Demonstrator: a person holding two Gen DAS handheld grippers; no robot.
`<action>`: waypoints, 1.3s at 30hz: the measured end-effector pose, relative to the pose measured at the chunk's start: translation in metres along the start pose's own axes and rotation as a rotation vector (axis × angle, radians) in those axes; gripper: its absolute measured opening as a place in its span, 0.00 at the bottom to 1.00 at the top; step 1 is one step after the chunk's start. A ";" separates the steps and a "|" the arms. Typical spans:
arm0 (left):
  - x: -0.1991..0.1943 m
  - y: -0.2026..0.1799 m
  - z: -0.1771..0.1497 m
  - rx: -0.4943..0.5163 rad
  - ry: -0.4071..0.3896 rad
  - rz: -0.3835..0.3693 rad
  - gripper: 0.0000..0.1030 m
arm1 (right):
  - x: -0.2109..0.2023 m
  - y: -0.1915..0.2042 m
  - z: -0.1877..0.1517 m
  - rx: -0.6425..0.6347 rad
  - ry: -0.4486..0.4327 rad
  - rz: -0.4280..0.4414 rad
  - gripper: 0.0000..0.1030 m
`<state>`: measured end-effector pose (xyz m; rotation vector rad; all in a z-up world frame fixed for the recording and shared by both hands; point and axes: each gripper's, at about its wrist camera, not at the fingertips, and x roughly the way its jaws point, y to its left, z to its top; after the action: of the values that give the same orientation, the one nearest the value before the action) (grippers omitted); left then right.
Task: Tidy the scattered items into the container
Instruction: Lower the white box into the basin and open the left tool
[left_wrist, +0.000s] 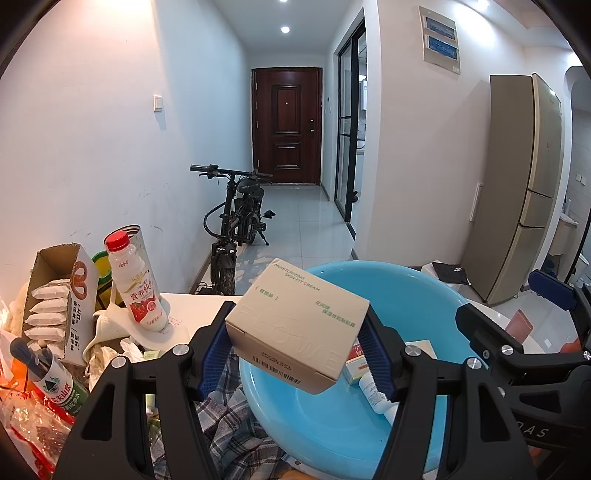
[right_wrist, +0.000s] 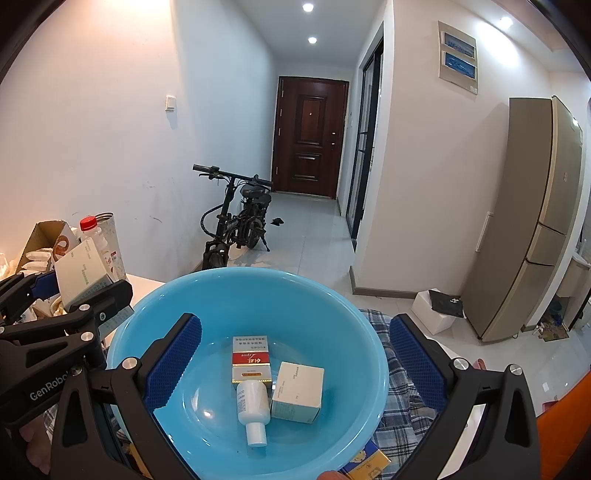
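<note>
My left gripper (left_wrist: 293, 354) is shut on a beige cream box (left_wrist: 295, 325) and holds it above the left rim of the blue basin (left_wrist: 424, 295). The same box (right_wrist: 81, 273) and left gripper show at the left of the right wrist view. My right gripper (right_wrist: 295, 365) is open and empty over the basin (right_wrist: 207, 295). Inside the basin lie a red and white box (right_wrist: 250, 358), a small white box (right_wrist: 298, 391) and a white bottle (right_wrist: 253, 410).
On the table's left stand a strawberry milk bottle (left_wrist: 138, 288), an open snack carton (left_wrist: 55, 306), a water bottle (left_wrist: 51, 380) and wrappers. A plaid cloth (right_wrist: 406, 398) lies under the basin. A yellow box (right_wrist: 367, 465) sits by its near rim. An e-bike (left_wrist: 236, 221) stands beyond.
</note>
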<state>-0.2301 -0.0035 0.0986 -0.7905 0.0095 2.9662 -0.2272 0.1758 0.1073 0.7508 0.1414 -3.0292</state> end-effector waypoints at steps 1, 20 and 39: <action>0.000 0.000 0.000 0.001 0.000 -0.001 0.61 | 0.000 0.000 0.000 0.001 -0.002 0.000 1.00; 0.001 -0.002 0.000 -0.001 0.006 -0.015 0.62 | 0.001 -0.003 0.000 0.012 -0.005 -0.009 1.00; 0.012 0.011 0.001 -0.053 0.049 -0.008 1.00 | -0.002 -0.013 -0.003 0.030 -0.007 -0.012 1.00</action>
<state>-0.2413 -0.0139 0.0932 -0.8674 -0.0695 2.9505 -0.2241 0.1891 0.1068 0.7433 0.1013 -3.0517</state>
